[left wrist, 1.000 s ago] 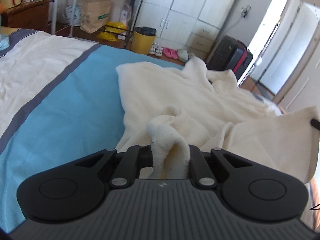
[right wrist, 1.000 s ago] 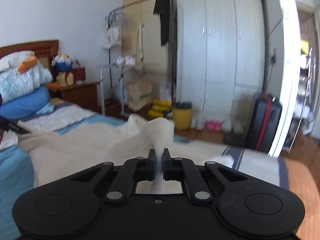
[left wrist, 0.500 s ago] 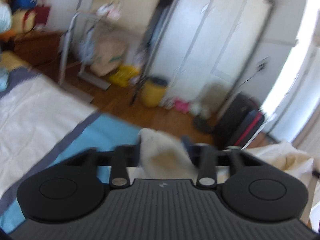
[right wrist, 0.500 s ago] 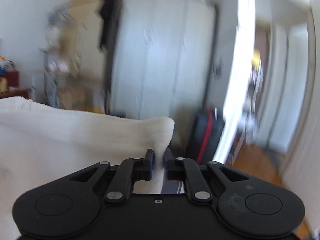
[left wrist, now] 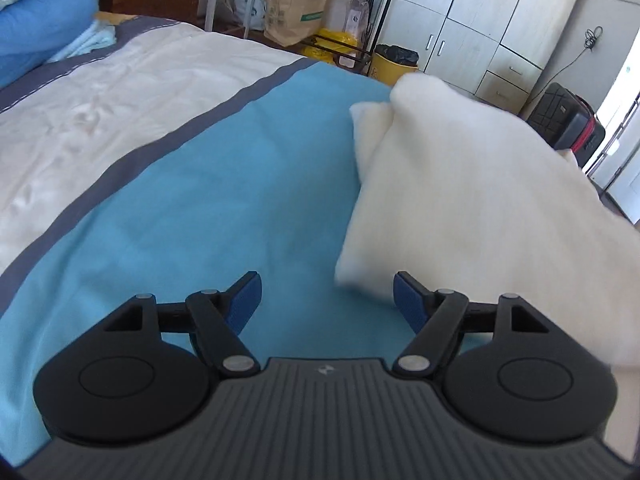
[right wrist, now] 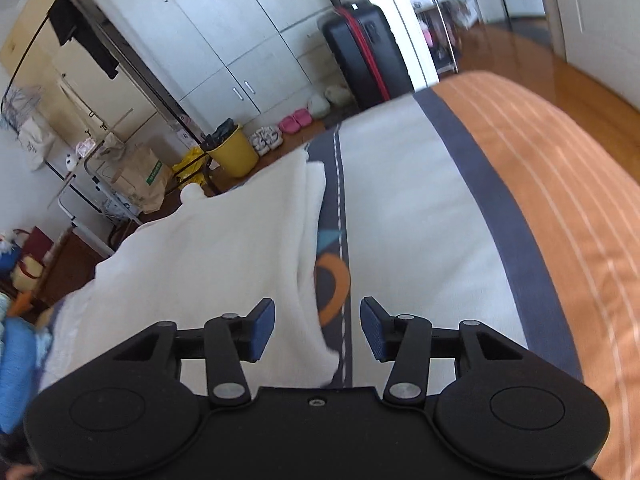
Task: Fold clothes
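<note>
The cream garment (left wrist: 472, 208) lies doubled over on the bed (left wrist: 200, 200), its near corners just ahead of the left tool (left wrist: 327, 296) and right tool (right wrist: 318, 328); both 2 are opening, released, apparently letting the fold settle.

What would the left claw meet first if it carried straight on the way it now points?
Most likely the blue bedcover. The left claw, its jaws opening with nothing between them, points down at bare cover. The cream garment lies just right of that line, so its near corner might brush the right finger; depth is unclear.
</note>
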`<move>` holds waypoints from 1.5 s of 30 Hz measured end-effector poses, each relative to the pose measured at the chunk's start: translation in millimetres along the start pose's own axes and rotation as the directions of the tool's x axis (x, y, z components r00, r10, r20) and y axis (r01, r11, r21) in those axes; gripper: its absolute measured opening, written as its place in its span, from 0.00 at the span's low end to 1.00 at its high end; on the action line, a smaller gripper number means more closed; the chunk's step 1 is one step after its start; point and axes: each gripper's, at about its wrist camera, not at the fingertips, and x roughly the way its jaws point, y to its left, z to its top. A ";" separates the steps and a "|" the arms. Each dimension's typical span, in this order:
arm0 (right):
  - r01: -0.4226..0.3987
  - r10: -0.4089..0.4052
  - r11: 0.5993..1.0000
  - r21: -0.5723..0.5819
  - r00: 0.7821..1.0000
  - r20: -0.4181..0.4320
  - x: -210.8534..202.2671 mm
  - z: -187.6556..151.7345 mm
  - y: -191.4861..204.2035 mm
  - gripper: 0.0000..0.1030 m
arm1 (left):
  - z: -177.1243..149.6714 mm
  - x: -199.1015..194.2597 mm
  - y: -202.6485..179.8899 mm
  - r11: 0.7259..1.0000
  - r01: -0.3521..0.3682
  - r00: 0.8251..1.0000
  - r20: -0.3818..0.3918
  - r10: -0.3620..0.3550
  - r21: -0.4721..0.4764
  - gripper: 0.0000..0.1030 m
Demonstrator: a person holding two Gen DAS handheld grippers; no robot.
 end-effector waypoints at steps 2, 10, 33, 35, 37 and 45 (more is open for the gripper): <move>-0.022 0.022 0.998 0.055 1.000 -0.004 -5.8 -10.0 -2.3 0.55 | -9.7 -2.0 7.0 0.998 0.040 0.999 0.009 -0.039 -0.050 0.70; -0.106 0.137 0.958 0.268 0.986 -0.099 14.0 -40.8 -14.8 0.59 | -16.2 -11.0 15.3 0.992 0.096 0.995 0.046 -0.093 -0.087 0.70; -0.134 0.144 0.974 0.181 0.989 -0.045 87.4 -37.4 1.1 0.66 | 7.9 51.8 32.5 0.862 0.296 0.950 0.030 -0.312 -0.412 0.71; -0.145 0.149 0.976 0.164 0.989 -0.012 90.4 -35.5 -1.2 0.65 | 13.2 59.5 29.4 0.856 0.295 0.951 0.047 -0.305 -0.425 0.70; -0.154 0.153 0.981 0.121 0.988 0.014 88.9 -35.7 -0.4 0.48 | 15.8 71.4 12.5 0.891 0.282 0.952 -0.009 -0.305 -0.356 0.69; -0.105 0.145 0.961 -0.256 0.979 0.143 36.9 -21.4 45.6 0.23 | 29.0 31.9 -45.4 0.994 0.108 0.992 0.062 -0.107 -0.006 0.24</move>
